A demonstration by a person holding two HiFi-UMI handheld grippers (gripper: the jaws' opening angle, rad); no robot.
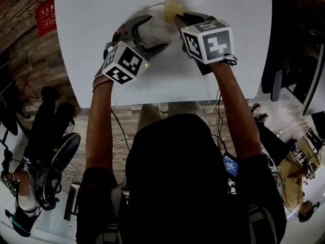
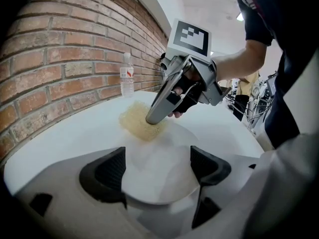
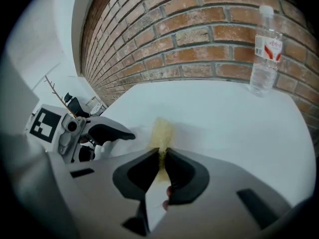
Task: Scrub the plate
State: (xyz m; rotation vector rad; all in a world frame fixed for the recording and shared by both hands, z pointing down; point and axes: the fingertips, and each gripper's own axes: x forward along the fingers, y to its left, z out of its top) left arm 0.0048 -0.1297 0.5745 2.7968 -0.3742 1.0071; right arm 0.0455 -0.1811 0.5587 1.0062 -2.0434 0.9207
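A small white plate (image 1: 156,31) lies on the white table (image 1: 101,14), and my left gripper (image 1: 146,36) is shut on it, one jaw on each side of its rim. In the left gripper view the plate (image 2: 162,176) fills the gap between the dark pads (image 2: 106,172). My right gripper (image 1: 175,15) is shut on a yellow sponge (image 1: 171,8), which is pressed on the plate's far edge. The sponge (image 2: 138,122) sits under the right gripper's fingertips (image 2: 155,114). In the right gripper view the sponge (image 3: 162,132) sticks out past the closed jaws of the right gripper (image 3: 162,156).
A clear water bottle (image 3: 264,51) stands on the table against the brick wall (image 3: 199,29); it also shows in the left gripper view as the bottle (image 2: 127,81). Chairs (image 1: 48,131) and clutter stand on the floor around the table.
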